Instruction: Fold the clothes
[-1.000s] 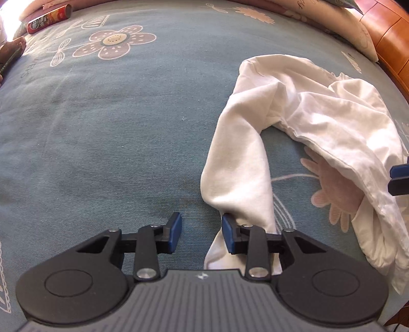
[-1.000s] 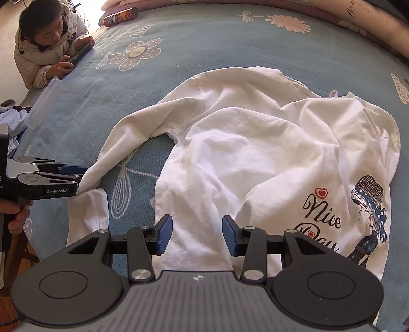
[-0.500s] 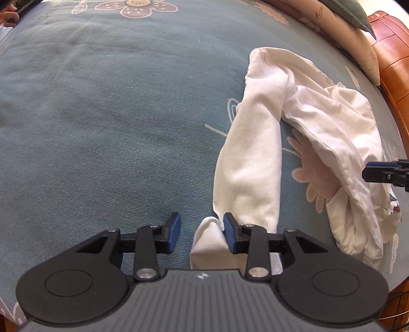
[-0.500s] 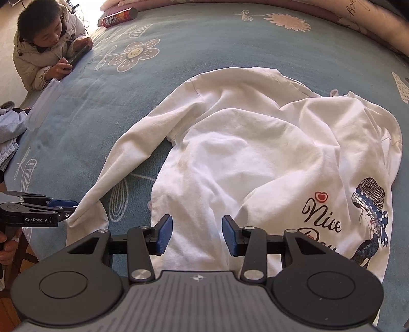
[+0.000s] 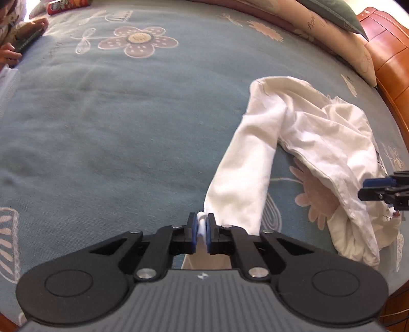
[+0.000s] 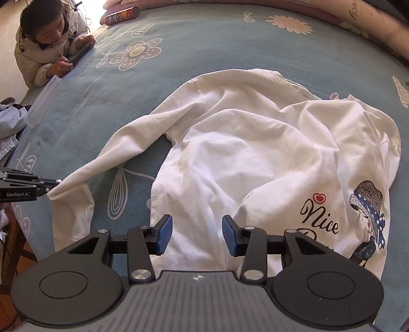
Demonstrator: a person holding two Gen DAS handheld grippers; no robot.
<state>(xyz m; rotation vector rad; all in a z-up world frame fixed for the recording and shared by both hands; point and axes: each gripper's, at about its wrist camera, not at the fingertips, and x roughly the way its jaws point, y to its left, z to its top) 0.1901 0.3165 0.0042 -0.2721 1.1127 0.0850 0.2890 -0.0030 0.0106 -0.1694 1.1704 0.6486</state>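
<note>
A white long-sleeved shirt [image 6: 255,158] with a printed girl and "Nice Day" lettering lies rumpled on the blue flowered bedspread [image 6: 204,46]. Its left sleeve [image 5: 242,173] stretches out toward my left gripper [image 5: 202,227], which is shut on a fold of the sleeve near the cuff. In the right wrist view the left gripper [image 6: 48,187] pinches that fold at the far left, and the cuff end [image 6: 71,219] hangs below it. My right gripper [image 6: 196,233] stands open above the shirt's hem, with nothing between its fingers. In the left wrist view the right gripper [image 5: 378,187] shows at the right edge.
A person in a pale jacket [image 6: 48,46] leans on the bed's far left edge holding a phone. A snack can [image 6: 122,15] lies at the far side. Pillows [image 5: 332,28] and a wooden headboard [image 5: 391,58] line the right. Grey clothing [image 6: 10,127] sits off the left edge.
My left gripper went from open beside the sleeve to shut on a fold of it, pulling the sleeve out straighter. The right gripper stayed open over the hem.
</note>
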